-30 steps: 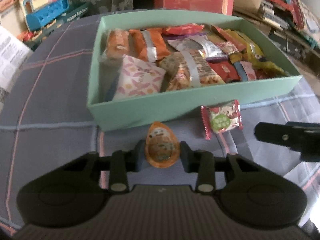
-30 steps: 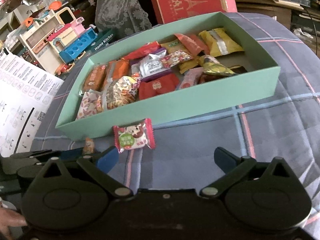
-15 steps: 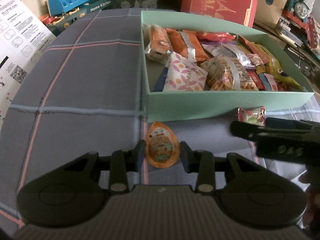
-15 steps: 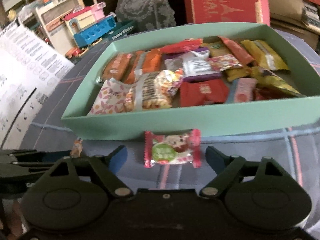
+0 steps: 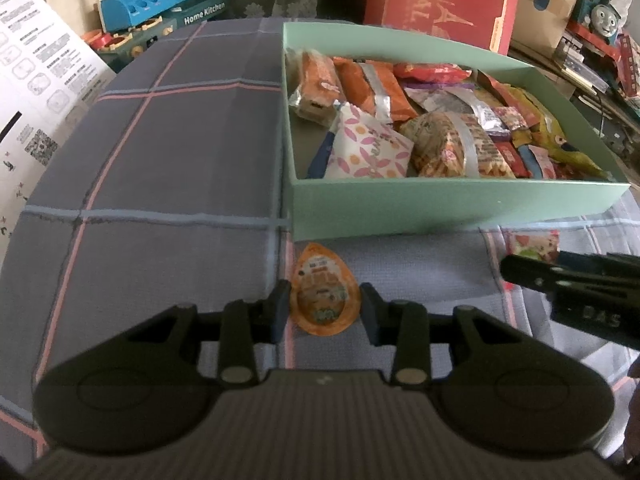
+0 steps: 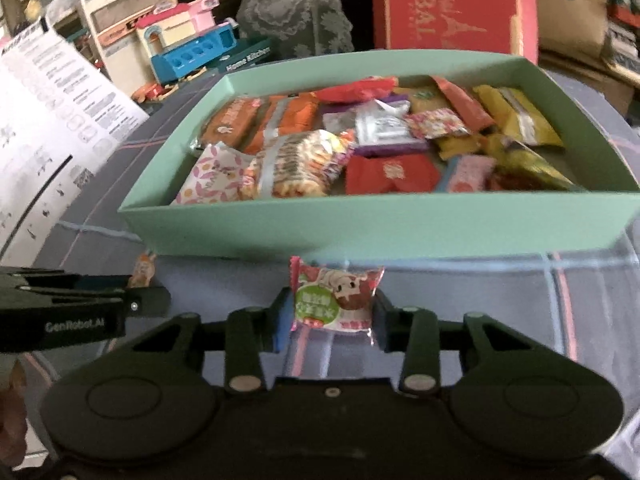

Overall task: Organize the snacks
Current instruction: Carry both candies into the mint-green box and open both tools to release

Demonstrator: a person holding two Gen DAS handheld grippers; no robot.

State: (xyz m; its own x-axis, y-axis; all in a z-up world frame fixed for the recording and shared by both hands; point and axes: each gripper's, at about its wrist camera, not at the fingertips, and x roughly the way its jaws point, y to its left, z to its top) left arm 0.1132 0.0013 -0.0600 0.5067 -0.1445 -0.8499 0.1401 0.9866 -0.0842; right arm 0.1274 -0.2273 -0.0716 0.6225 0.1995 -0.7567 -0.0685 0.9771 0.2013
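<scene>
**Kid:** Snacks first! Where are ours?

**Helper:** We have two, both on the cloth [image 5: 168, 152] in front of the box [image 6: 380, 228]. Our left gripper [image 5: 324, 312] pinches the jelly cup [image 5: 323, 300]. Our right gripper [image 6: 331, 320] has just been closing, and the red candy [image 6: 335, 300] sits between its jaws, squeezed on both sides.

**Kid:** How do we do it well?

**Helper:** We hold tight but don't squash. We lift each snack clear of the box wall, then let go over a bare spot inside.
</scene>
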